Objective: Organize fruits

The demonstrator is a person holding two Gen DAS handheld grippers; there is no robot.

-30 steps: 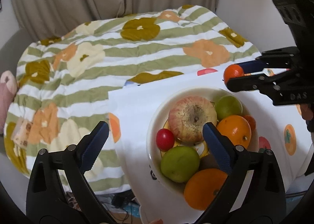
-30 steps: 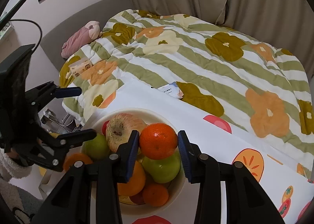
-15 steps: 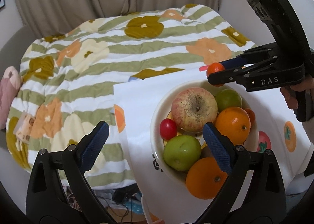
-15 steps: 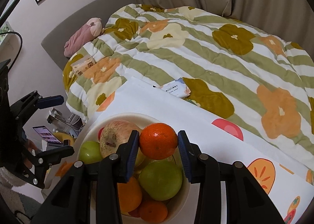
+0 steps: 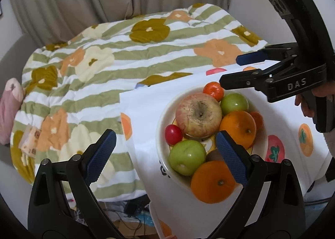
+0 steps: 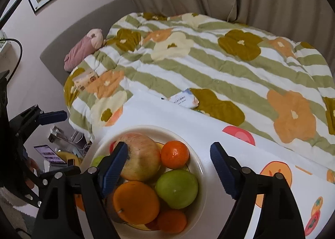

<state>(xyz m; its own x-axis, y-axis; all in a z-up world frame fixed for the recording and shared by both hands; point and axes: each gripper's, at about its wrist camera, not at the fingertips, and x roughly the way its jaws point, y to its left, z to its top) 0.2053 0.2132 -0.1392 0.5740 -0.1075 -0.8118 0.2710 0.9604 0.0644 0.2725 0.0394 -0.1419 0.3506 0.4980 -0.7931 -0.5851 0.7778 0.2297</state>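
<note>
Right wrist: right gripper [image 6: 169, 168] jaws wide, tangerine [image 6: 174, 154] between them, unheld, atop bowl [image 6: 199, 168]. Left gripper [image 5: 165, 151] wide too. Risk: tangerine likely rolls off the pile if nudged.

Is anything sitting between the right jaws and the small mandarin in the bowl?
Nothing visible does. The right gripper is open above the bowl, and the small mandarin lies between and just beyond its jaws, beside the big apple and the green fruit.
</note>
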